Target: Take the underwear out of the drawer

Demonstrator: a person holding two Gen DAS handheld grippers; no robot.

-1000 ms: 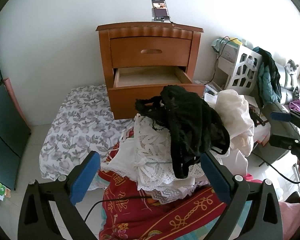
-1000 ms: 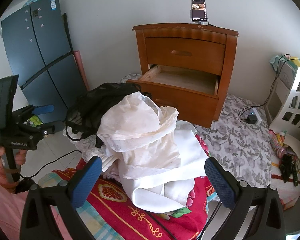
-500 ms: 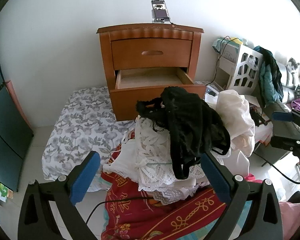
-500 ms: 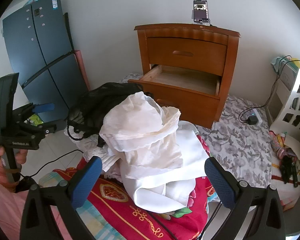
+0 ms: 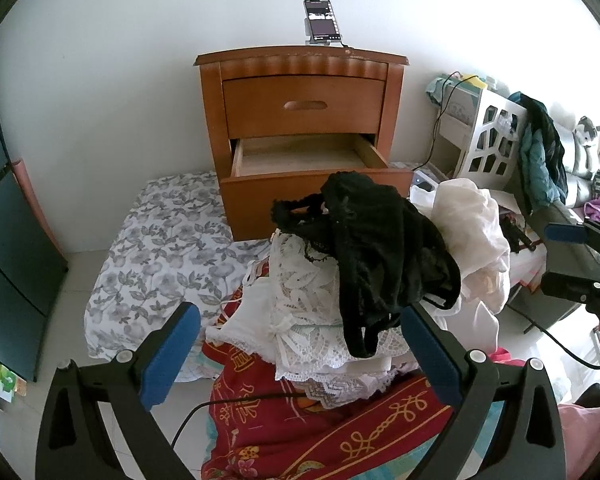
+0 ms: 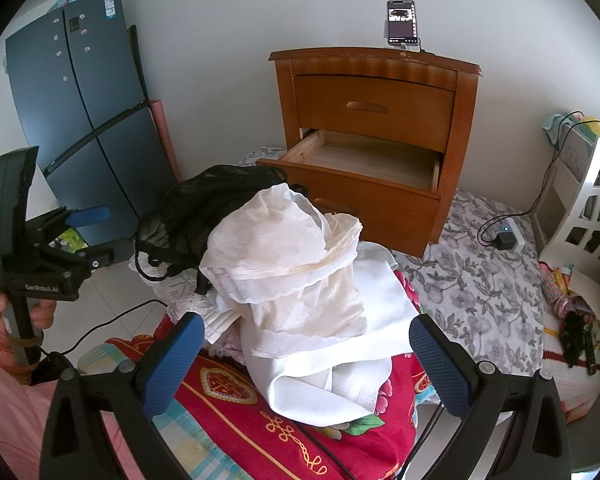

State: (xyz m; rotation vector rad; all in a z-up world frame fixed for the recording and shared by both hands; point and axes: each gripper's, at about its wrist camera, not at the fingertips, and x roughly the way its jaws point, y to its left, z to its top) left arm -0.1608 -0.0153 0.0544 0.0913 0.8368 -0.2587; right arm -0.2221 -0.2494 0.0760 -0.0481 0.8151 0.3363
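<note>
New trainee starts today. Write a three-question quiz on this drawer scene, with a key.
1. True or false: the lower drawer of the nightstand is open and no garment shows inside it.
2. What lies on top of the white lace garment? A) the black underwear B) the phone C) a cable
3. Fill in: the left gripper and the right gripper are both ____.

Key: 1 true; 2 A; 3 open

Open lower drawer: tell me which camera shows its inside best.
The left wrist view: it faces the open lower drawer head-on, showing bare wood across the visible floor. The right wrist view sees the drawer obliquely, its front panel hiding the near floor.
</note>
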